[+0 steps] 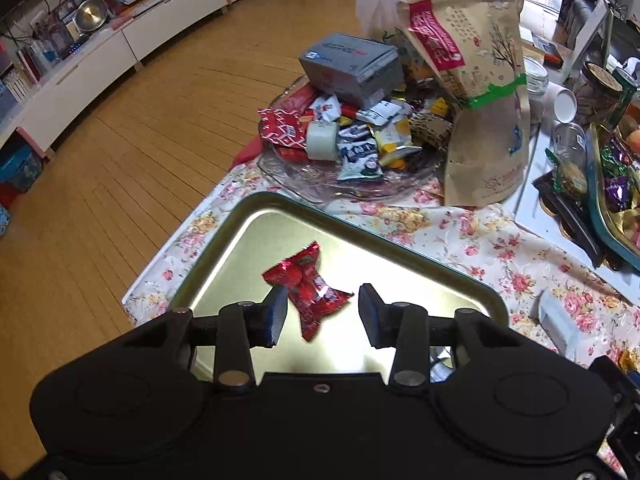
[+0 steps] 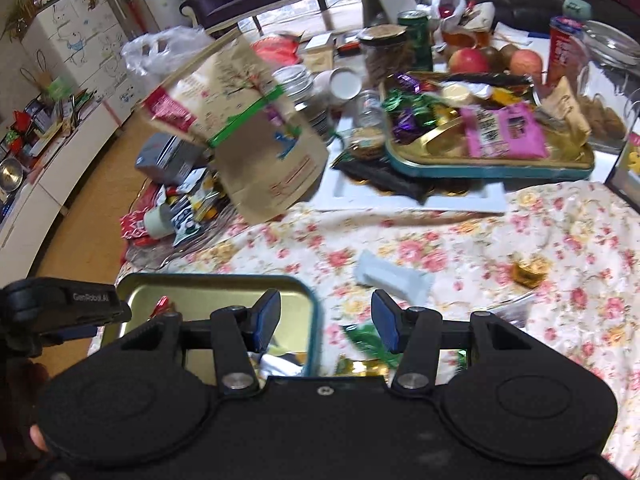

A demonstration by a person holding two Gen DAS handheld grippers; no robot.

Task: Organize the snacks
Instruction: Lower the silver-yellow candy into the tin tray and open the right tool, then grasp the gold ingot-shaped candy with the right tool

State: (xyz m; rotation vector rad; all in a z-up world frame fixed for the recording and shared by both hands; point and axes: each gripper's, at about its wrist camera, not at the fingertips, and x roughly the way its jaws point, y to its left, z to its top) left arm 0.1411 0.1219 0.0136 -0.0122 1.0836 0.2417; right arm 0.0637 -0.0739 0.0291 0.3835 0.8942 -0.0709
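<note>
A gold tin tray (image 1: 248, 240) with a teal rim lies on the flowered tablecloth. In it rests a red foil-wrapped candy (image 1: 308, 284). My left gripper (image 1: 324, 314) hovers over the tray, open, with the candy's tail below the gap and no pad pressing on it. My right gripper (image 2: 326, 322) is open and holds nothing, straddling the tray's right rim (image 2: 314, 320). Under it lie a green wrapper (image 2: 368, 340) and a gold one (image 2: 360, 368). A white packet (image 2: 392, 276) and a gold candy (image 2: 528, 272) lie further out on the cloth.
A glass dish (image 1: 320, 188) piled with several snacks sits beyond the tray, a grey box (image 1: 352, 64) on top. A kraft paper bag (image 1: 480, 100) stands beside it. A second tin tray (image 2: 480, 166) of sweets, jars and fruit crowd the far side. The table's left edge drops to wood floor.
</note>
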